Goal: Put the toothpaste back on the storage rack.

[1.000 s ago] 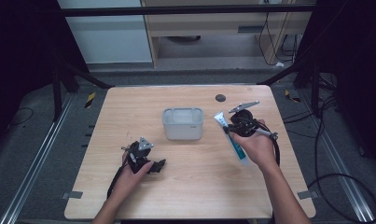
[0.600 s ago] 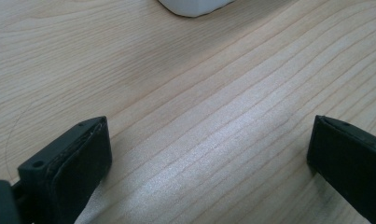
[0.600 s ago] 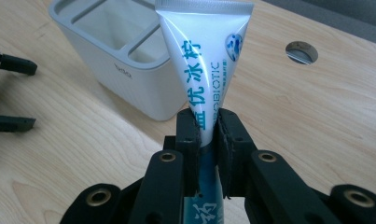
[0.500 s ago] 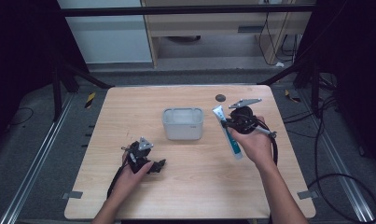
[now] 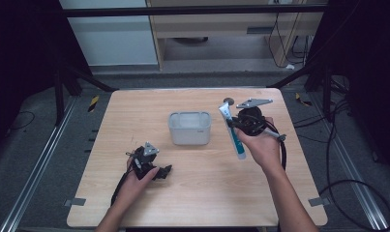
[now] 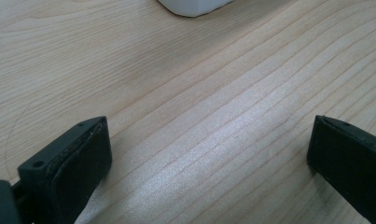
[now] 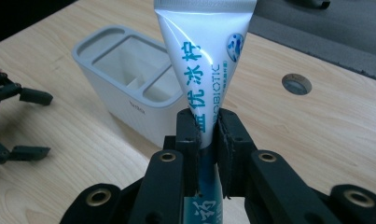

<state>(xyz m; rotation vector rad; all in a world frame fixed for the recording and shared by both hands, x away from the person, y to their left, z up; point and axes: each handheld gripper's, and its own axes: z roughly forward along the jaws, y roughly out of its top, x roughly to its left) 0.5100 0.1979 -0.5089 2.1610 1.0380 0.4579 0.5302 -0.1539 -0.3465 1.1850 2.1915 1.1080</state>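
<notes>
Right gripper (image 7: 206,135) clamps a white-and-blue toothpaste tube (image 7: 205,56) right of the white organizer (image 5: 189,127); bare tabletop (image 5: 217,188) surrounds it. Left gripper (image 6: 209,154) stands wide.

The holder (image 5: 189,127) stands on the counter (image 5: 202,193) near its middle, a little toward the far edge. Just right of it the tube (image 5: 232,133) is held above the counter in the right gripper (image 5: 237,126), its crimped end toward the far edge. A round hole (image 5: 227,101) sits by the far edge, behind the tube. The left gripper (image 5: 164,171) rests toward the near left corner, well apart from the holder.
</notes>
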